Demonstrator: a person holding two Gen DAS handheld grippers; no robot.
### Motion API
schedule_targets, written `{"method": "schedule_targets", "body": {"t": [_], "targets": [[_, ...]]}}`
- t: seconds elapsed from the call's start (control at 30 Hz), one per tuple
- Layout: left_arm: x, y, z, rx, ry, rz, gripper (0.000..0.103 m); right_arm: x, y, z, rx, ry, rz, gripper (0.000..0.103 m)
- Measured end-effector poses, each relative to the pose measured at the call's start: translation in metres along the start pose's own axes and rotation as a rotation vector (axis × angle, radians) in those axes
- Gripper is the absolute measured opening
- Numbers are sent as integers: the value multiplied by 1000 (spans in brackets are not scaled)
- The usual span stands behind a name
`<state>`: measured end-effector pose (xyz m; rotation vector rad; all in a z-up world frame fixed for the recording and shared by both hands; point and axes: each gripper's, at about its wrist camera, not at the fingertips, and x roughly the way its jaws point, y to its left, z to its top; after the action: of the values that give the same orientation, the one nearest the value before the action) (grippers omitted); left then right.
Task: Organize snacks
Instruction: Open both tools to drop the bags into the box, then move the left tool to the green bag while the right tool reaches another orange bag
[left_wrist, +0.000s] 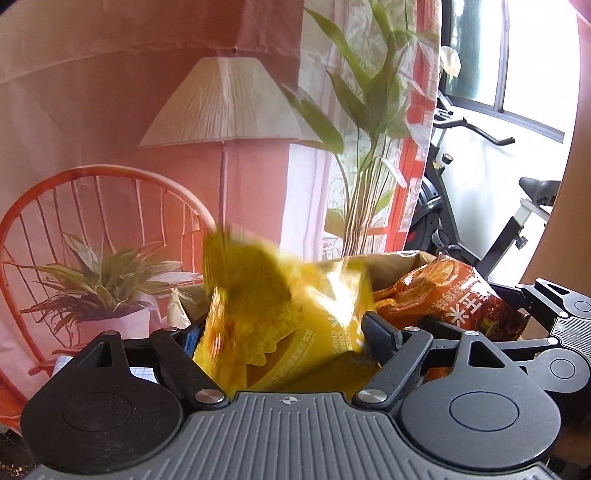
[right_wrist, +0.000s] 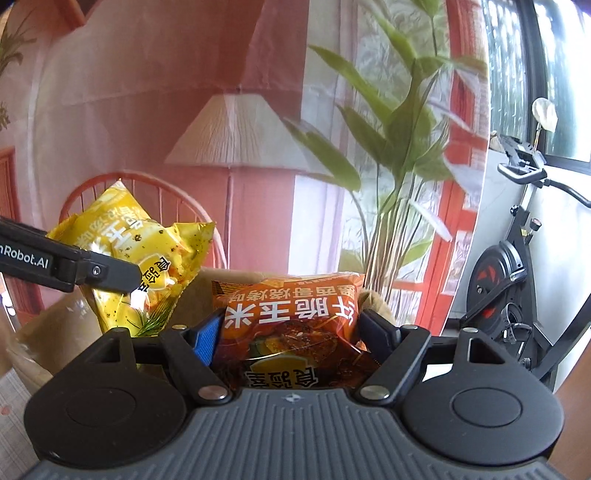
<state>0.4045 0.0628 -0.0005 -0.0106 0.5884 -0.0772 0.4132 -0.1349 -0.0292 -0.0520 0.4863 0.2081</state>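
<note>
Behind everything hangs a printed backdrop (right_wrist: 147, 92) of a lamp, an orange chair and leafy plants, with an exercise bike (right_wrist: 517, 277) by the window at right. Each gripper carries one snack bag. The yellow chip bag (left_wrist: 280, 314) sits between the left gripper's (left_wrist: 284, 332) fingers (blurred in that gripper's own view); whether the pads press on it I cannot tell. The orange corn snack bag (right_wrist: 291, 325) sits in the right gripper (right_wrist: 288, 332), its pads clamped against both sides. Both bags hang over a brown paper bag (right_wrist: 48, 332) — the yellow one left of the orange.
</note>
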Motion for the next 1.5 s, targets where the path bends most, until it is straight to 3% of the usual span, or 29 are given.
{"method": "schedule_targets", "body": {"t": [0.2, 0.33, 0.43, 0.8, 1.0, 1.1, 1.37, 1.5], "targets": [[-1, 4, 1, -11, 20, -14, 91, -1, -1, -6, 20, 21, 13, 89], [-26, 1, 0, -3, -20, -40, 91, -21, -1, -3, 31, -6, 10, 91], [-50, -4, -7, 33, -41, -17, 91, -44, 0, -2, 55, -30, 19, 91], [-108, -7, -49, 13, -31, 14, 91, -121, 4, -27, 196, -84, 43, 91], [-130, -3, -73, -20, -59, 28, 91, -147, 1, -51, 261, -91, 39, 91], [-140, -1, -89, -34, -71, 41, 91, -155, -1, -65, 290, -71, 12, 96], [-142, 10, -144, -166, -6, -66, 92, -161, -5, -104, 314, 20, 18, 97], [-123, 5, -168, -167, 76, -83, 93, -157, -4, -122, 317, 65, 15, 97]]}}
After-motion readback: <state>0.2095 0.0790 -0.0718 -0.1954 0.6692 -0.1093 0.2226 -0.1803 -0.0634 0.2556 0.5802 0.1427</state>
